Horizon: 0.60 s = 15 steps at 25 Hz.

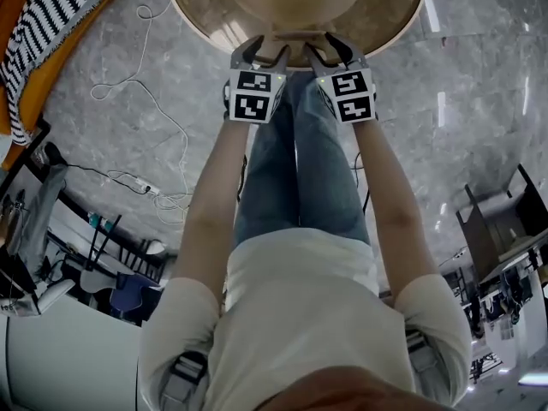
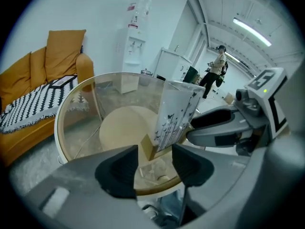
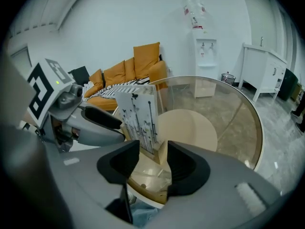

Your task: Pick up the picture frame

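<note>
The picture frame [image 2: 175, 112], a pale wood frame around a white print with black stems and butterflies, stands upright at the near edge of the round glass table [image 2: 62, 128]. In the head view only its thin top edge [image 1: 300, 35] shows, between the two grippers. My left gripper [image 2: 155, 163] is open, and the frame's lower left corner lies just beyond its pads. The right gripper [image 3: 153, 163] is open too, with the frame's [image 3: 138, 116] lower right corner in front of its gap. From above, the left gripper [image 1: 259, 51] and right gripper [image 1: 336, 48] flank the frame at the table rim [image 1: 197, 24].
An orange sofa [image 2: 43, 80] with a striped blanket stands behind the table, and a water dispenser [image 3: 205, 56] and a white cabinet [image 3: 264, 70] line the wall. A white cable [image 1: 163, 118] trails over the marble floor. A person [image 2: 217, 68] stands far off.
</note>
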### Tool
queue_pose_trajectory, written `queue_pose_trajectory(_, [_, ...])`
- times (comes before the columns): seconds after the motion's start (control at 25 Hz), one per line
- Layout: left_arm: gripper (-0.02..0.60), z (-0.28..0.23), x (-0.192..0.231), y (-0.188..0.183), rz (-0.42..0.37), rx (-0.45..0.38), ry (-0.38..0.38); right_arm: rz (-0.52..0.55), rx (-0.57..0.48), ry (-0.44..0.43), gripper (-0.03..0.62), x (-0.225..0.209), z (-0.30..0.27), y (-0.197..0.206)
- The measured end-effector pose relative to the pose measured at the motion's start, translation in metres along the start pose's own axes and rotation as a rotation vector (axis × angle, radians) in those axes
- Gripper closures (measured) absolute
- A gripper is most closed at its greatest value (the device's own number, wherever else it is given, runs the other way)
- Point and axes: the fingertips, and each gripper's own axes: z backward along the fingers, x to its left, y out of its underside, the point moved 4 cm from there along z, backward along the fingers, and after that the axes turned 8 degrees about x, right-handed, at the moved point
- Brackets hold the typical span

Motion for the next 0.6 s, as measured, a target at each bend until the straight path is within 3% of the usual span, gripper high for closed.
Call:
queue_pose_trajectory(0.36, [0.364, -0.029, 0.010, 0.005, -0.021, 0.029, 0.013, 0.036, 0.014, -0.020, 0.401, -0.001, -0.028, -0.002])
queue_pose_trajectory(0.48, [0.419, -0.035, 0.009, 0.005, -0.033, 0.029, -0.007, 0.048, 0.007, -0.018, 0.404, -0.002, -0.030, 0.000])
queue_pose_trajectory(0.6, [0.420, -0.035, 0.008, 0.004, -0.014, 0.028, -0.029, 0.045, 0.005, -0.002, 0.410, -0.001, -0.029, -0.002])
